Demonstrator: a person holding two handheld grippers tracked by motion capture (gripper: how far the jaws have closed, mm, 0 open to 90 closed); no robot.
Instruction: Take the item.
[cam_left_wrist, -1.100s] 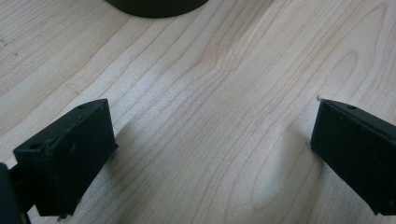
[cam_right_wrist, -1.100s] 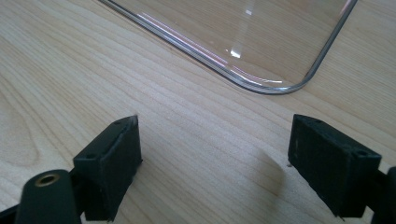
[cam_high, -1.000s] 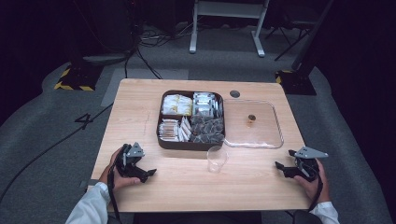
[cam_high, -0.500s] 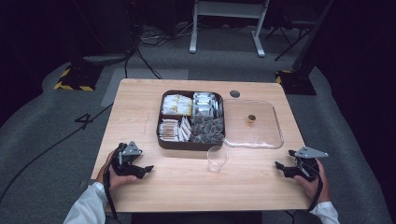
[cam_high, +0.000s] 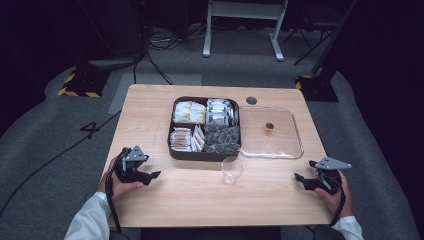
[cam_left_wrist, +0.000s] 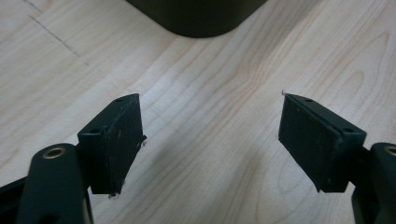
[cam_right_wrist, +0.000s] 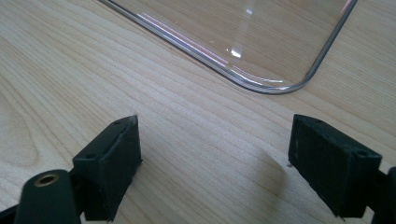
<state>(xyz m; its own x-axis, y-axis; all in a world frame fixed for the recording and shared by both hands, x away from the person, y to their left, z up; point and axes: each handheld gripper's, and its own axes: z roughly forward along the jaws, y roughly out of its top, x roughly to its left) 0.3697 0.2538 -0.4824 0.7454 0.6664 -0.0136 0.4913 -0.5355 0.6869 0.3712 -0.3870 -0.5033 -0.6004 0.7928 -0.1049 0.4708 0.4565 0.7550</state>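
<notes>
Both claws rest on the tabletop (cam_high: 150, 120), nothing yet picked up. The left claw (cam_high: 150, 176), jaws spread and empty though just closing a little, sits near the box (cam_high: 171, 145) of packets; the right claw (cam_high: 300, 178), spread, lies beside the clear lid (cam_high: 296, 132). The cup (cam_high: 232, 170) stands untouched between.

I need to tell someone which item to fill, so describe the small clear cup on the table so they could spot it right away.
Start at the dark compartment box of packets in the middle of the wooden table. Just off its near right corner, toward the person, stands the clear cup. Unlike the flat clear lid lying beside the box, it is small, round and upright.
</notes>
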